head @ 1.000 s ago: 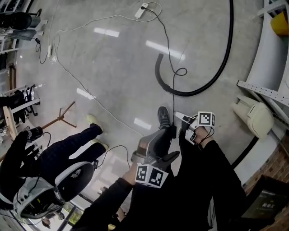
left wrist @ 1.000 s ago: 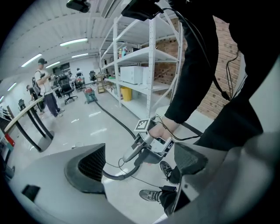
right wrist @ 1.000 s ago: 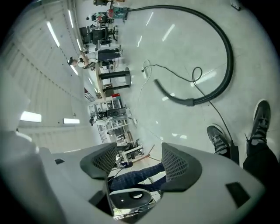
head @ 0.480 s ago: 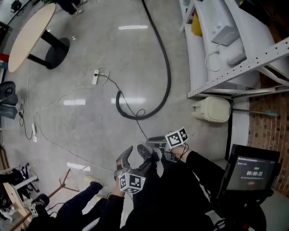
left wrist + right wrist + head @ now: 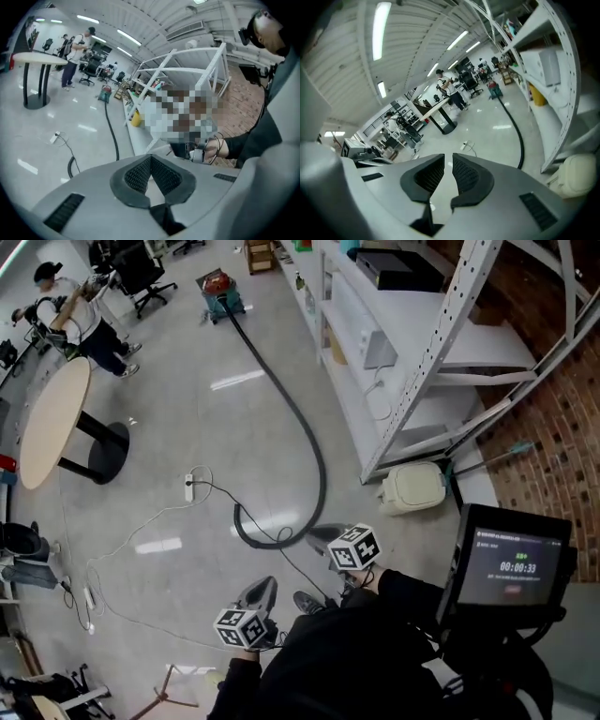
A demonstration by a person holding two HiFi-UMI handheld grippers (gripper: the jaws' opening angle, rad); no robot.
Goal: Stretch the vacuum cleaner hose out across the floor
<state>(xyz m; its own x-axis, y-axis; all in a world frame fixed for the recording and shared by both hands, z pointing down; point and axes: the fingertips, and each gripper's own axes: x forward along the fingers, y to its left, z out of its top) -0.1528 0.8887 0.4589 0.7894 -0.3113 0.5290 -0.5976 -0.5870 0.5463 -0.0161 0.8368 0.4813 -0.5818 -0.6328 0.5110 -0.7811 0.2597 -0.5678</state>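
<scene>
- The hose [image 5: 317, 442] lies long across the floor, running from the vacuum cleaner [image 5: 217, 285] at the far end, past the shelving [image 5: 403, 334], toward the person's feet.
- Its near end hooks back on itself. By my reckoning that curl is all that's left to pull straight.
- Left gripper [image 5: 150, 159]: jaws just snapped together, with nothing between the pads.
- Right gripper [image 5: 447, 161]: jaws just closing, down to a narrow slit, empty too.
- Both are well apart from the hose.

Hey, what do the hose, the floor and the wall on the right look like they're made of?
The hose looks like black flexible plastic or rubber, matte; it bends in smooth curves. The floor seems polished concrete: grey, mottled, mirroring the ceiling lights. The wall is bare red brick, with mortar lines showing.
</scene>
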